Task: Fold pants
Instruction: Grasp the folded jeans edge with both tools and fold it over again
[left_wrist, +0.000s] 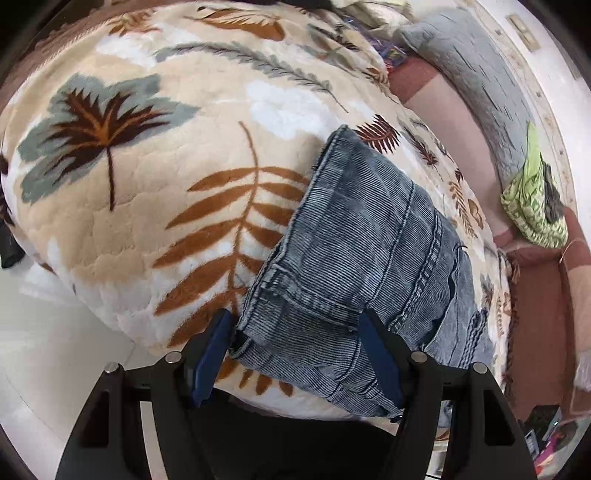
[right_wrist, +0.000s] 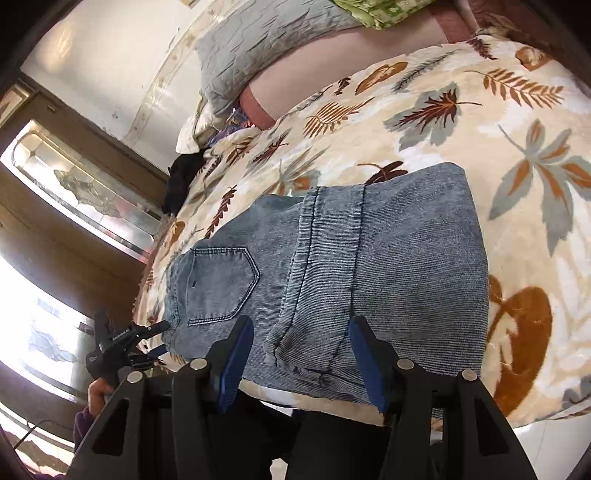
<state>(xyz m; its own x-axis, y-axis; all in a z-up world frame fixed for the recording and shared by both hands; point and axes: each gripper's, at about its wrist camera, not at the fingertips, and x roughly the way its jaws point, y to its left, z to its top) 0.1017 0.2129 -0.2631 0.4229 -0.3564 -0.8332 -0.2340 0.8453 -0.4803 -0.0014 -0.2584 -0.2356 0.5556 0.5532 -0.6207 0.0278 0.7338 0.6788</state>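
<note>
Two claws are being shown, one in each wrist view, and one pair of pants is being counted.

The left claw (left_wrist: 295, 363) is being held with its two blue fingers (left_wrist: 208, 363) well apart, and the near edge of the folded pants (left_wrist: 369, 251) is being straddled between them; the cloth is not being pinched by the pads. From there the denim is seen stretching away to the far right across the bed's blanket (left_wrist: 147, 221).

The right claw (right_wrist: 303, 363) is likewise being held apart, its two blue fingers (right_wrist: 236, 363) framing a hemmed leg end lying on top of the folded pants (right_wrist: 406, 258); whether the pads are touching the cloth cannot be told. One back pocket (right_wrist: 218, 284) is being shown to the left of that leg end.

In the right wrist view the left claw (right_wrist: 147, 345) is also being seen at the near left corner of the denim, gripped by a hand (right_wrist: 96, 395).

Around the pants, one leaf-patterned blanket is being spread over the bed. Farther off, one grey pillow (left_wrist: 472, 74) and one green patterned cloth (left_wrist: 532, 206) are being seen by the wall, and one black item (right_wrist: 181, 181) is lying at the bed's far left edge. Nothing is lying between either claw and the pants.
</note>
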